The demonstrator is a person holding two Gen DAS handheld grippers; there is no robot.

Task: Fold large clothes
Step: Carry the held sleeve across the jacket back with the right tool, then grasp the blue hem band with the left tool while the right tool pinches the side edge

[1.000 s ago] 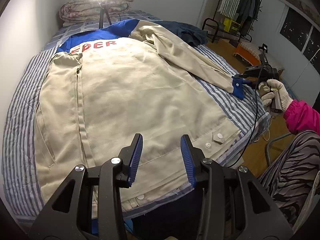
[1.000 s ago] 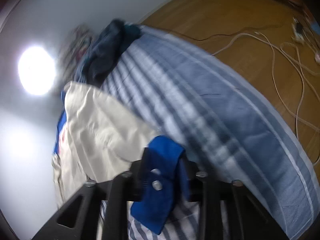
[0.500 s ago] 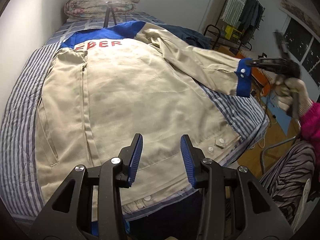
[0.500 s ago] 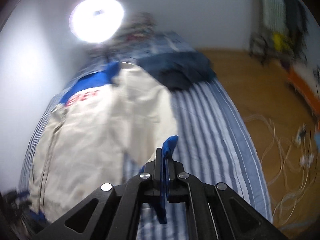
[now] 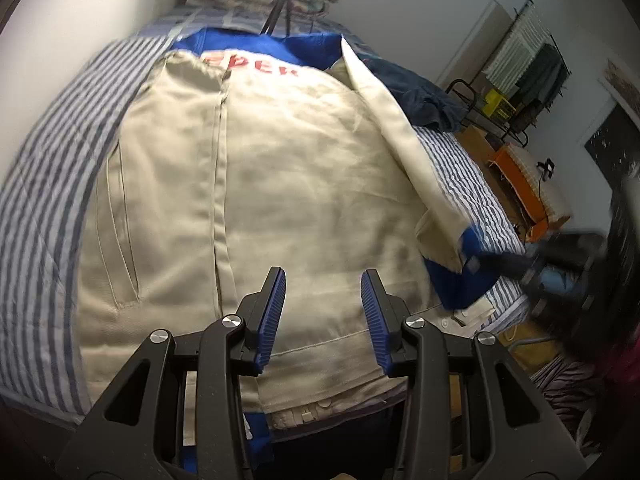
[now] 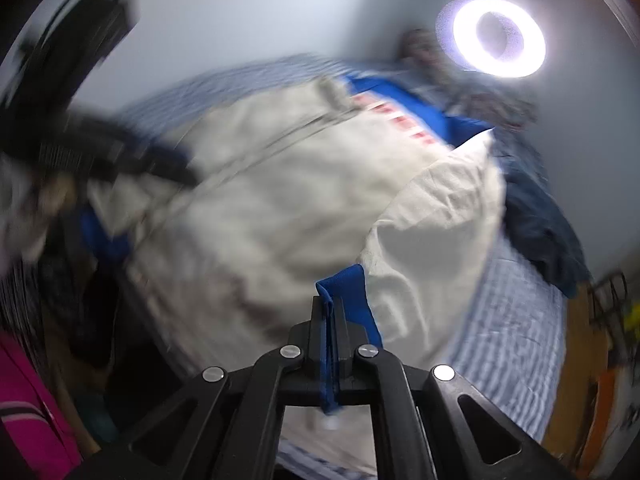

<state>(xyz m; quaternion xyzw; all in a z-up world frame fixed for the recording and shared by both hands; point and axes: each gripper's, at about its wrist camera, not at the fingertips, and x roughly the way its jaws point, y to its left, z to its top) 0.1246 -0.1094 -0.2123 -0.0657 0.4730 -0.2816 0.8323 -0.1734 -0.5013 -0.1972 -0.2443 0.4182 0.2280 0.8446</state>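
Beige jacket (image 5: 288, 184) with blue collar and red letters spread flat on striped bed (image 5: 52, 184), hem toward camera. Left tool (image 5: 323, 312) hovering over hem, angled down, blue pads spread apart, nothing between them, not touching cloth. Right tool (image 6: 330, 312) pressed together, pinching blue cuff (image 6: 352, 292) of right sleeve (image 6: 436, 216); pads clamped flat on fabric, cuff edge sticking out both ends. Sleeve lifted off bed, stretched taut from shoulder down to cuff, held over right lower part of jacket. In left wrist view, right tool blurred at right edge, cuff (image 5: 460, 276) hanging just above button placket. Right wrist view rolled, heavily blurred. Dark blue garment (image 5: 420, 96) bunched on bed beside shoulder. Ring light (image 6: 500, 38) at head of bed. Pink sleeve (image 6: 28, 400) at lower left of right wrist view.
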